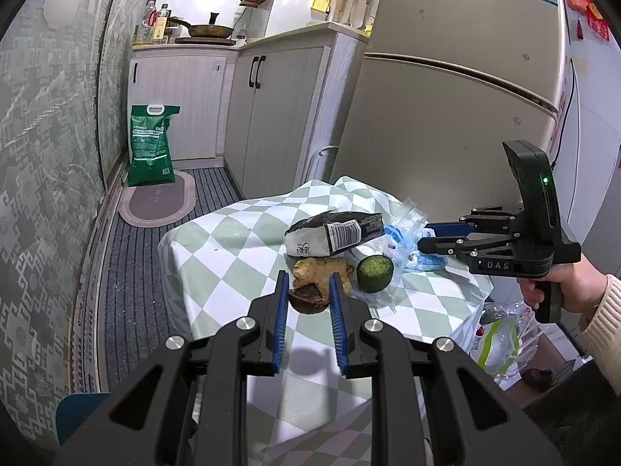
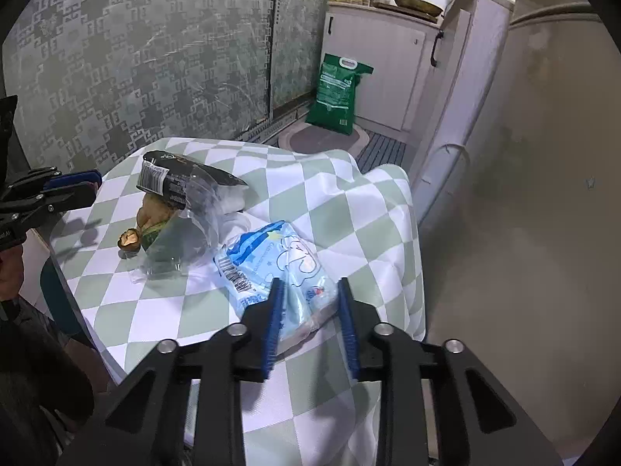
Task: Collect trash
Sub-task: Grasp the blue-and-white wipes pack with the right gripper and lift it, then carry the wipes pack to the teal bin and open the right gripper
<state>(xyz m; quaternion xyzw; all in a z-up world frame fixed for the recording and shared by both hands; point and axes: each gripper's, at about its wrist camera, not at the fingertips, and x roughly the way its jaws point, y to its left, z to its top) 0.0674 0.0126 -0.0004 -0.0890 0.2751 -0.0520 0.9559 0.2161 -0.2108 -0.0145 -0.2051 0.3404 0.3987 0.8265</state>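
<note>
Trash lies on a checkered tablecloth [image 1: 217, 248]: a black-and-white wrapper [image 1: 333, 233], a brown crumpled scrap [image 1: 316, 270], a dark brown peel piece [image 1: 306, 299], a green lime half [image 1: 374, 268], clear plastic [image 2: 186, 233] and a blue-white packet [image 2: 279, 268]. My left gripper [image 1: 309, 281] is open, its fingers on either side of the dark brown peel piece. My right gripper [image 2: 310, 289] is open around the near end of the blue-white packet; it also shows in the left wrist view [image 1: 434, 235].
A fridge [image 1: 446, 77] stands behind the table. Plastic bags [image 1: 500, 338] lie below the table's right edge. A green sack [image 1: 151, 143] and a mat [image 1: 159, 200] are on the floor by the cabinets [image 1: 271, 116]. A patterned wall [image 2: 136, 58] runs along the left.
</note>
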